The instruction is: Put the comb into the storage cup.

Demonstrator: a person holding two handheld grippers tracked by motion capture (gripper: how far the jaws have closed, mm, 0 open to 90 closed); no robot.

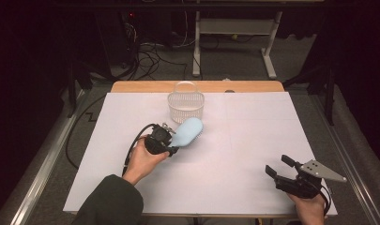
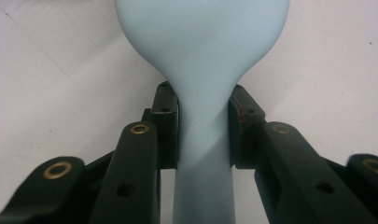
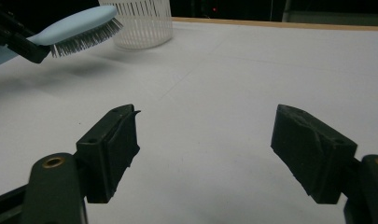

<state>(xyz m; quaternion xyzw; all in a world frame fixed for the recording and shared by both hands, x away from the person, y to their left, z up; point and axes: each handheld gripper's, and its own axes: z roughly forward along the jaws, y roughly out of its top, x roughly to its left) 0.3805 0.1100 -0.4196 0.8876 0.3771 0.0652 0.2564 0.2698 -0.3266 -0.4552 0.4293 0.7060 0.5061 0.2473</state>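
From the high view I saw the desk [image 1: 253, 140] with the white basket [image 1: 186, 107] near its far edge at the middle. Just in front of the basket, my left gripper [image 1: 165, 142] held the blue hairbrush [image 1: 188, 131], jaws clamped on its handle. The right gripper view alone showed its bristles facing down, clear of the desk. My right gripper [image 1: 280, 166], near the right front corner, stood wide open, gripping nothing.
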